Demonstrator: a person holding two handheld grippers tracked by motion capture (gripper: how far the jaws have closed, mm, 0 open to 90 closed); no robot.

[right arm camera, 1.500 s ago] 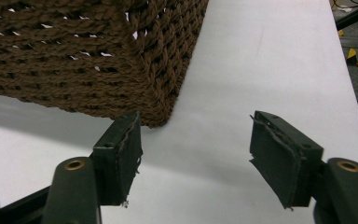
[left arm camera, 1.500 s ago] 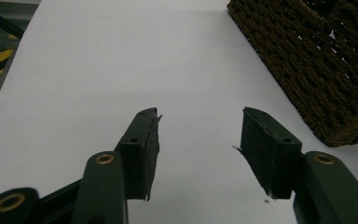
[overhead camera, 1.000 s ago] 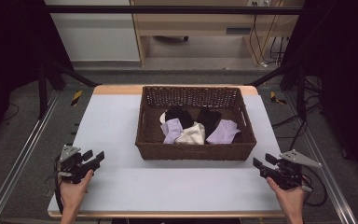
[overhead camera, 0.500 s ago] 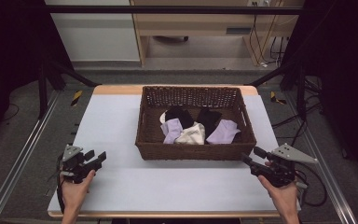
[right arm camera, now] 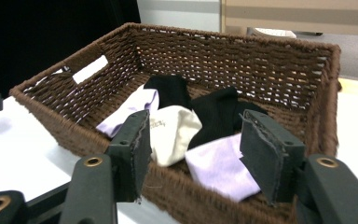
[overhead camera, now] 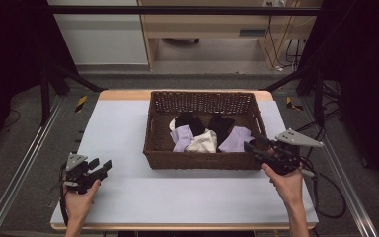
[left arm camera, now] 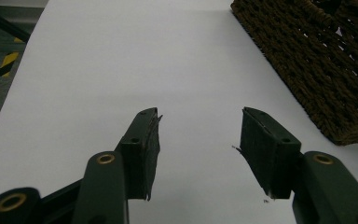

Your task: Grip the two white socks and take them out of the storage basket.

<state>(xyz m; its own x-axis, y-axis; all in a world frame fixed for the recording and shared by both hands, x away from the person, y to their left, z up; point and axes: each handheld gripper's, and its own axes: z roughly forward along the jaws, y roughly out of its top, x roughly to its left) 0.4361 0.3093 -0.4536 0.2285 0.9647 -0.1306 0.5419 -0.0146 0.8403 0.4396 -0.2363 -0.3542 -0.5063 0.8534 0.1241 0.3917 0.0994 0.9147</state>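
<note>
A brown wicker basket (overhead camera: 154, 129) (right arm camera: 326, 84) sits at the middle of the white table (overhead camera: 118, 128). Inside lie folded socks: two lavender ones (overhead camera: 235, 139) (right arm camera: 216, 167), a cream one (overhead camera: 203, 141) (right arm camera: 175, 133) and two black ones (overhead camera: 220, 125) (right arm camera: 214, 112). My right gripper (overhead camera: 249, 147) (right arm camera: 193, 156) hovers by the basket's near right corner, raised, jaws open and empty, facing the cream and lavender socks. Near the table's front left, my left gripper (overhead camera: 102, 167) (left arm camera: 199, 149) rests low over bare tabletop, open with nothing between its jaws. The basket's corner (left arm camera: 326, 70) shows to its right.
Metal rails (overhead camera: 24, 158) run along both sides of the table. A wooden bench (overhead camera: 217, 29) stands on the floor beyond. Dark curtains flank both sides. A cable (overhead camera: 325, 197) trails from the right gripper off the table's right edge. Bare tabletop lies in front of and left of the basket.
My right gripper has risen and moved forward and left, from the table's front right up to the basket's near right corner. The left gripper has stayed put.
</note>
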